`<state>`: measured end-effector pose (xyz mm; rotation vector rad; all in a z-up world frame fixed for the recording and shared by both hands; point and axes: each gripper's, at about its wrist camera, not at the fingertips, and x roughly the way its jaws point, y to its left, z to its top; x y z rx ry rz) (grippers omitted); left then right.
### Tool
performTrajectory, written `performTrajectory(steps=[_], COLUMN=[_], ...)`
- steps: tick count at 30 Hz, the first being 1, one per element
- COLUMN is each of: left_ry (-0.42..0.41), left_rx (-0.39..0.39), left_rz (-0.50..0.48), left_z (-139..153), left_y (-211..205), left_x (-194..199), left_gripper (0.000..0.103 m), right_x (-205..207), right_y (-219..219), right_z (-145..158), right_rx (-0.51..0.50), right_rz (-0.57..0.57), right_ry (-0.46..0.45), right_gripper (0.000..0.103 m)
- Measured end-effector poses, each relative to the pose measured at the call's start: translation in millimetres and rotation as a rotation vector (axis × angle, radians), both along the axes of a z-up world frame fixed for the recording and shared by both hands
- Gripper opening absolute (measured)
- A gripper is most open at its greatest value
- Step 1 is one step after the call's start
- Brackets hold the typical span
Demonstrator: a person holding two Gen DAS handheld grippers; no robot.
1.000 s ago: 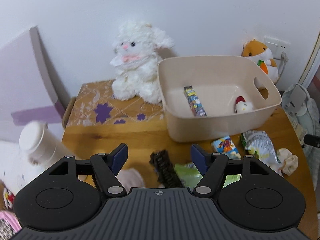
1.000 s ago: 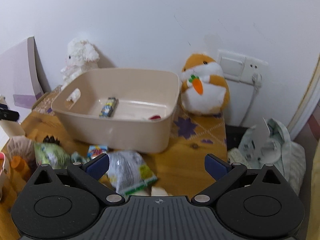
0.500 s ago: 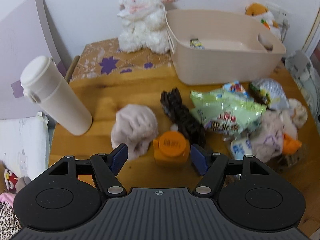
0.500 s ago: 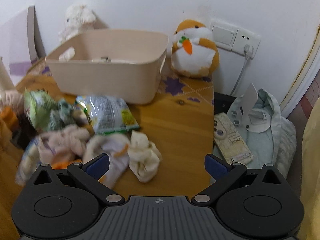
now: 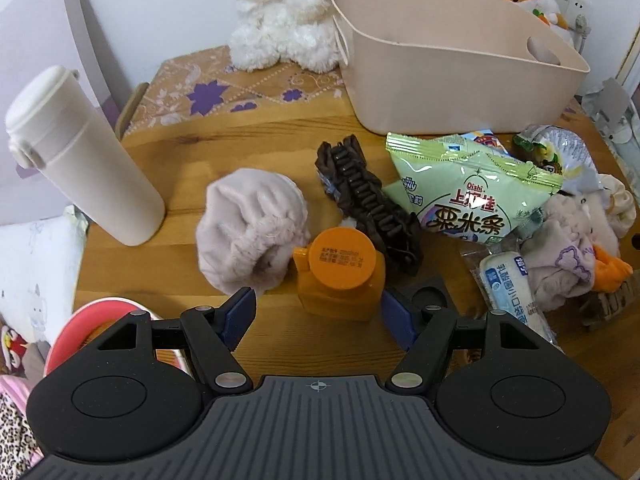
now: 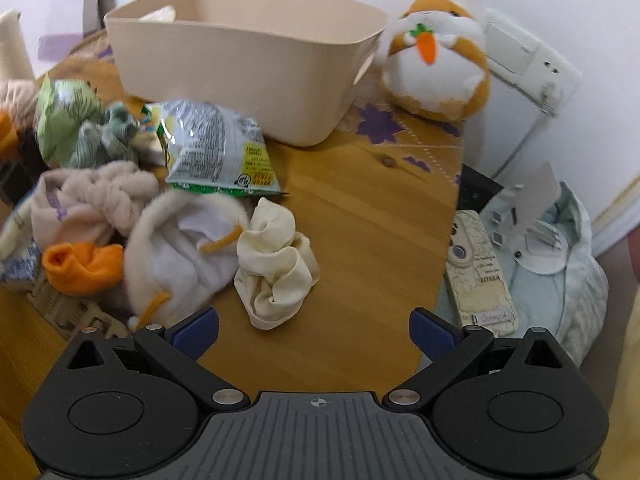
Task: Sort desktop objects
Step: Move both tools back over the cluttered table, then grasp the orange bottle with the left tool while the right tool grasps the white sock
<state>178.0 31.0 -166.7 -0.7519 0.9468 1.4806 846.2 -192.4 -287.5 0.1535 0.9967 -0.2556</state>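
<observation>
My left gripper (image 5: pixel 318 314) is open, its blue fingertips on either side of the near end of an orange bottle (image 5: pixel 339 274) standing on the wooden table (image 5: pixel 256 148). Beside the bottle lie a rolled pink sock (image 5: pixel 250 230), a brown hair claw (image 5: pixel 370 200) and a green snack bag (image 5: pixel 470 192). The beige bin (image 5: pixel 452 68) stands at the back. My right gripper (image 6: pixel 314 330) is open and empty above the table, just short of a cream scrunchie (image 6: pixel 276 268) and white cloth (image 6: pixel 184 256). A grey-green snack bag (image 6: pixel 218 150) lies before the bin (image 6: pixel 240 56).
A white thermos (image 5: pixel 76 160) stands at left, a white plush rabbit (image 5: pixel 284 16) behind it. An orange hamster plush (image 6: pixel 436 60) sits by the wall socket. A phone (image 6: pixel 480 276) and pale clothing (image 6: pixel 560 264) lie beyond the table's right edge. A pink-rimmed dish (image 5: pixel 96 320) sits near left.
Both grippers have tilted down and moved closer to the table. The orange bottle now sits between my left fingertips; the scrunchie has come nearer to my right gripper.
</observation>
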Motion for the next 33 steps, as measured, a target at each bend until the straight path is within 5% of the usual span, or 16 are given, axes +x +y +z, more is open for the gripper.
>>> performTrajectory(steps=[21, 24, 33], left_ry=[-0.009, -0.025, -0.012], left_rx=[-0.090, -0.097, -0.102], left_rz=[0.089, 0.095, 0.103], left_z=[-44, -46, -45], left_y=[36, 36, 31], left_x=[-7, -6, -1], left_gripper=[0.069, 0.055, 0.054], right_x=[49, 50, 44], right_y=[-15, -15, -13], right_z=[-27, -25, -21], right_rx=[-0.014, -0.001, 0.089], right_rz=[0.011, 0.004, -0.006], right_ry=[0.015, 0.001, -0.015], right_gripper=[0.093, 0.084, 0.040])
